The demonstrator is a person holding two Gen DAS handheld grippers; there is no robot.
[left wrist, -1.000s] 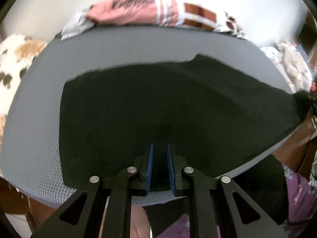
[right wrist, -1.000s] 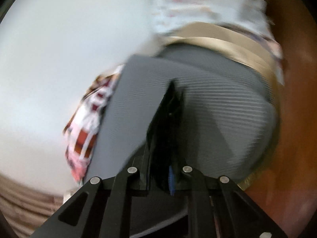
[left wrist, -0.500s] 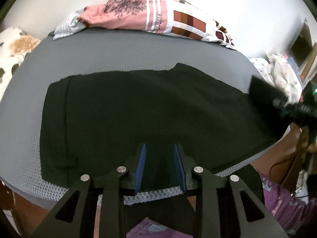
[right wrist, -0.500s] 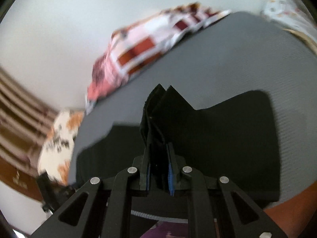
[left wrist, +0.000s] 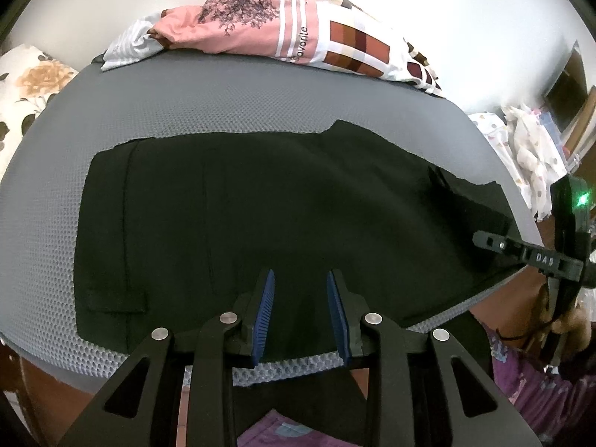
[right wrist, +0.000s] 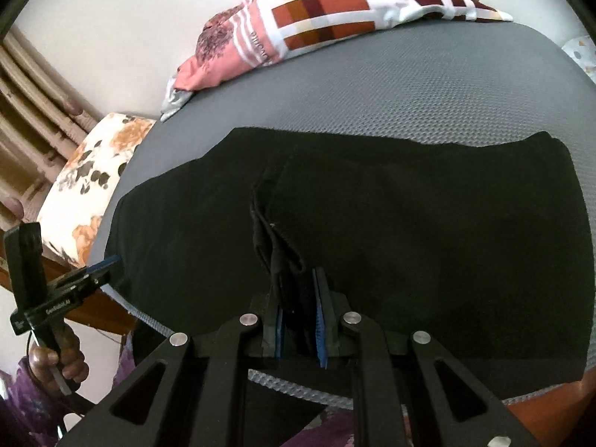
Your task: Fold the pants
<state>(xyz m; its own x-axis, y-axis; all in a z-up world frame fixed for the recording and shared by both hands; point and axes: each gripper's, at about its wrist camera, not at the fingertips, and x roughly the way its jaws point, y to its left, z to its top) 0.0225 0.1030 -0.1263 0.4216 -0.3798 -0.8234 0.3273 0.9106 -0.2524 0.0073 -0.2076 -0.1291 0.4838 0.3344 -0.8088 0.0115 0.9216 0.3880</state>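
Observation:
Black pants (left wrist: pixel 260 216) lie spread flat on a grey mesh-covered surface (left wrist: pixel 223 104), waistband at the left in the left wrist view. My left gripper (left wrist: pixel 301 309) is open and empty over the near edge of the pants. My right gripper (right wrist: pixel 298 309) is shut on a bunched fold of the pants (right wrist: pixel 283 257) at their near edge, with the cloth (right wrist: pixel 409 223) laid out ahead. The right gripper also shows at the right edge of the left wrist view (left wrist: pixel 484 240). The left gripper shows at the left of the right wrist view (right wrist: pixel 108 262).
A pink, white and brown checked garment (left wrist: pixel 290 33) lies along the far edge of the grey surface. A floral cushion (right wrist: pixel 85 182) sits at the left end. More pale clothing (left wrist: pixel 529 149) is piled beyond the right end.
My left gripper opened and pulled back from the pants. My right gripper carried the pant end over and lowered it onto the spread pants, still shut on the cloth.

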